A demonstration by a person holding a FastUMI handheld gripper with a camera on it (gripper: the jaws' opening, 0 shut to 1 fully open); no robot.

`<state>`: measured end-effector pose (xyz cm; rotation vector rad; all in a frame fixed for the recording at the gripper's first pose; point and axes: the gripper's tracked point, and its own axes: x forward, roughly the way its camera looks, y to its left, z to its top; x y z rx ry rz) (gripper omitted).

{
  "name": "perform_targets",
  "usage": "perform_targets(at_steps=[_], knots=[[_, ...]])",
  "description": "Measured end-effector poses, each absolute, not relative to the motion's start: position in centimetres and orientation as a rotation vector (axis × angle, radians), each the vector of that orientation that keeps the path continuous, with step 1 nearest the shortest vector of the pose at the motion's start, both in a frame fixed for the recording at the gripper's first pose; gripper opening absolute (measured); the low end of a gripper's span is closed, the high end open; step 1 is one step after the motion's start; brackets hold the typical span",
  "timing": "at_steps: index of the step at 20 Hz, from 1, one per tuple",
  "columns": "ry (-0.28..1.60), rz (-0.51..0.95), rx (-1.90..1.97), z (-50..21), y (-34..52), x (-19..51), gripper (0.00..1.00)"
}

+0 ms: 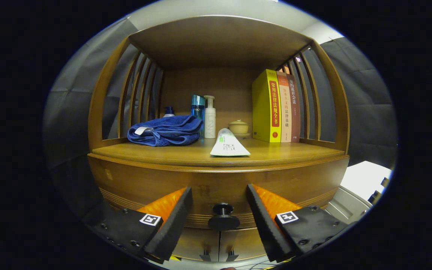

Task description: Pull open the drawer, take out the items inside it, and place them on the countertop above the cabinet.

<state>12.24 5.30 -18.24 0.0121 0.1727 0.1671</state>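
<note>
Gripper view: drawer knob (pixel 223 217) between parted tool (pixel 219 204) fingers.

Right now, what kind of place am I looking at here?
Probably a staged household corner in a booth: a wooden cabinet whose countertop holds a folded blue towel, toiletry bottles and books. The open gripper straddles the drawer knob.

Towel (pixel 165 130), tube (pixel 229 144) and books (pixel 276 107) crowd the countertop (pixel 276 153), front-right bare.
</note>
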Motion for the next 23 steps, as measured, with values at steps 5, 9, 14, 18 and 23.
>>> perform_targets(at_steps=[5, 9, 14, 18, 23], knots=[[0.186, 0.140, 0.071, -15.7, 4.6, 10.8, 0.96], [0.109, 0.101, 0.088, -9.0, 2.8, 7.2, 0.96], [0.109, 0.152, 0.064, -3.8, 3.3, 2.2, 0.96], [0.118, 0.160, 0.031, -2.5, 2.4, -0.8, 0.96], [0.091, 0.170, 0.079, -1.2, 1.8, -1.2, 0.96]])
